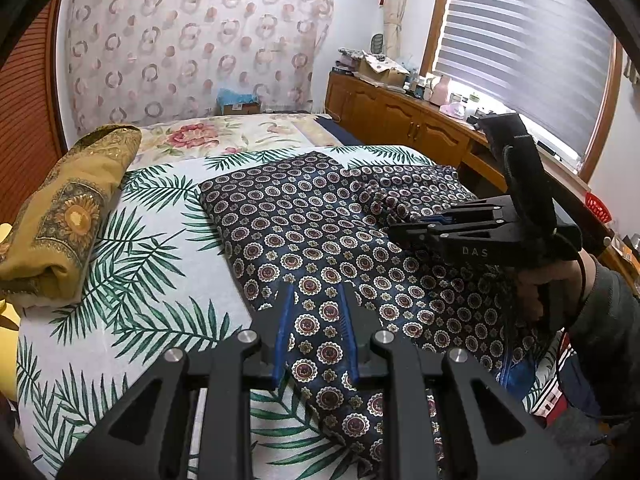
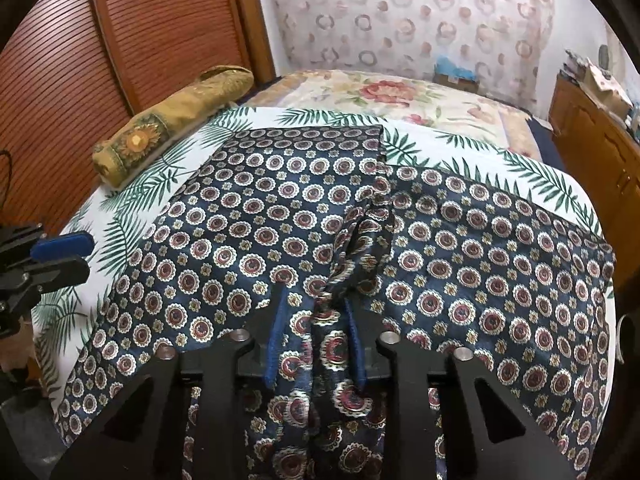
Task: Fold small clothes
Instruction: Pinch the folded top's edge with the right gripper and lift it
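Observation:
A dark navy garment (image 1: 304,216) (image 2: 248,216) printed with round medallions lies spread on the bed. My right gripper (image 2: 312,300) is shut on a bunched ridge of this cloth near its middle, and the fabric rises up between the blue pads (image 2: 276,344). In the left wrist view the right gripper (image 1: 400,232) comes in from the right, held by a hand (image 1: 536,288). My left gripper (image 1: 316,292) (image 2: 86,258) sits at the garment's near left edge with a narrow gap between its pads. Cloth shows in that gap, but a grip cannot be made out.
The bed has a white sheet with green palm leaves (image 1: 140,260) (image 2: 500,152). A rolled yellow-gold cloth (image 1: 68,216) (image 2: 160,132) lies at its left side. A wooden cabinet (image 1: 400,120) (image 2: 592,144) runs along the right, under a window blind (image 1: 520,40).

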Tool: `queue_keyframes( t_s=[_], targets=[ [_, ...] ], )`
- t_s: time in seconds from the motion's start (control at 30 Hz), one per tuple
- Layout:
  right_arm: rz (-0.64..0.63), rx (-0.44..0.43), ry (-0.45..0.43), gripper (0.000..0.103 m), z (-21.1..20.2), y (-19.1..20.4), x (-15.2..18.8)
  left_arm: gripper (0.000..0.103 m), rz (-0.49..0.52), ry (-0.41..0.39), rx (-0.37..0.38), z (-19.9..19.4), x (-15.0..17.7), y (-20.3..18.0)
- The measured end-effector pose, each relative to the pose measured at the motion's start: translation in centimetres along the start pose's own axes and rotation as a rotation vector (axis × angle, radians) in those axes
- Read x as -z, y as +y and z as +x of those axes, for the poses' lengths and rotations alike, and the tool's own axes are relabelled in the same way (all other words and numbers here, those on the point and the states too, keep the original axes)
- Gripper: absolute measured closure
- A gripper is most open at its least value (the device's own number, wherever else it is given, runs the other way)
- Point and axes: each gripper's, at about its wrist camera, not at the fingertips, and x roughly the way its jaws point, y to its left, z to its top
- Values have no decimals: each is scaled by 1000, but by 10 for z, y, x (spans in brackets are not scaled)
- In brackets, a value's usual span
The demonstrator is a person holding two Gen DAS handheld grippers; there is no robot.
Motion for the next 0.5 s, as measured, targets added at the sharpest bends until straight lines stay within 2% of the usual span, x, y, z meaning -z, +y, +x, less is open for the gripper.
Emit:
queue_keyframes(
  t_s=[0.07, 0.13, 0.33, 0.4, 0.5],
  targets=[
    [-13, -1, -10, 95, -2, 2, 1, 83, 0, -1, -1, 0, 0, 0],
    [-30, 9, -30, 98, -6, 5, 2, 83, 0, -1, 1, 0, 0, 0],
    [-18, 44, -138, 101, -32, 7, 4, 83, 6, -1, 3, 1, 3, -2],
    [-24, 81, -162, 101, -43, 6, 5, 83, 10, -2, 6, 1, 3, -3],
    [8, 99, -184, 101, -59, -10, 10, 83, 16, -2, 13, 1, 4, -6]
  ],
)
